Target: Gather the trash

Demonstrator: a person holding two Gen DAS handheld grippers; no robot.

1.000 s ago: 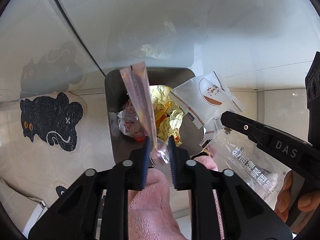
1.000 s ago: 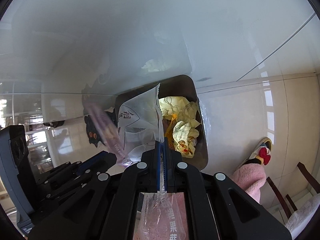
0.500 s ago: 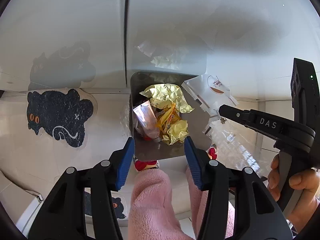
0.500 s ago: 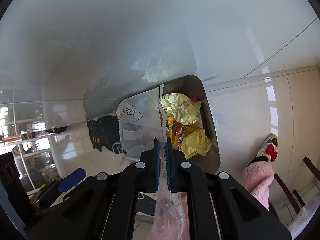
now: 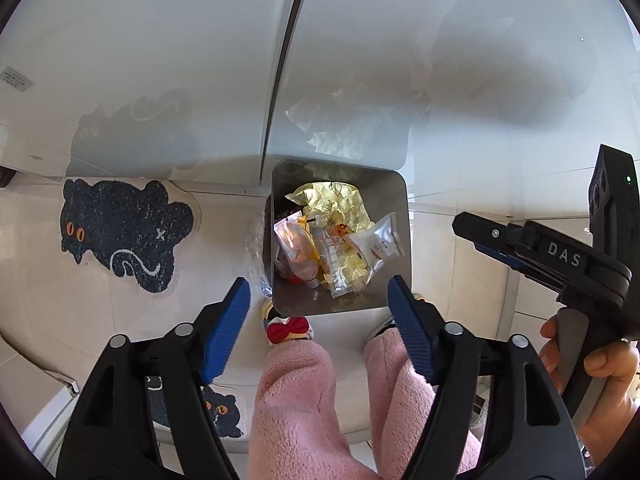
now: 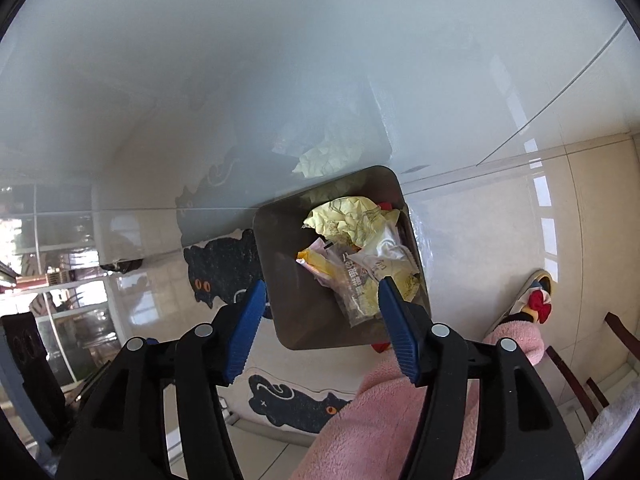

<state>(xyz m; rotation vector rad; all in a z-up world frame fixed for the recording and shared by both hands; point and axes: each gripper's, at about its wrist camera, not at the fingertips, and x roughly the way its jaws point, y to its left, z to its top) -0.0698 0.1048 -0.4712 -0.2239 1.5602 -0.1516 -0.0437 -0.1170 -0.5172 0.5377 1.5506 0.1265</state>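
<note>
Since everything is being looked at from above, the pale tiled floor takes up most of the view, with a glossy white cabinet front running along its far edge. A black cat-shaped mat is laid flat against that edge, and the metal trash bin is parked just beside it, tight to the cabinet, presumably so it stays out of the walkway. Pink fleece trouser legs and a slipper with a red bow are seen at the bin's near side.

Both tools are hung over the bin mouth so anything let go falls straight in. The left gripper has just been opening and is spread wide with nothing between its jaws; same story for the right gripper, empty and well apart.

The trash is already in the bin: crumpled yellow paper toward the far wall, a pinkish pouch, a clear printed bag and a white packet on top.
</note>
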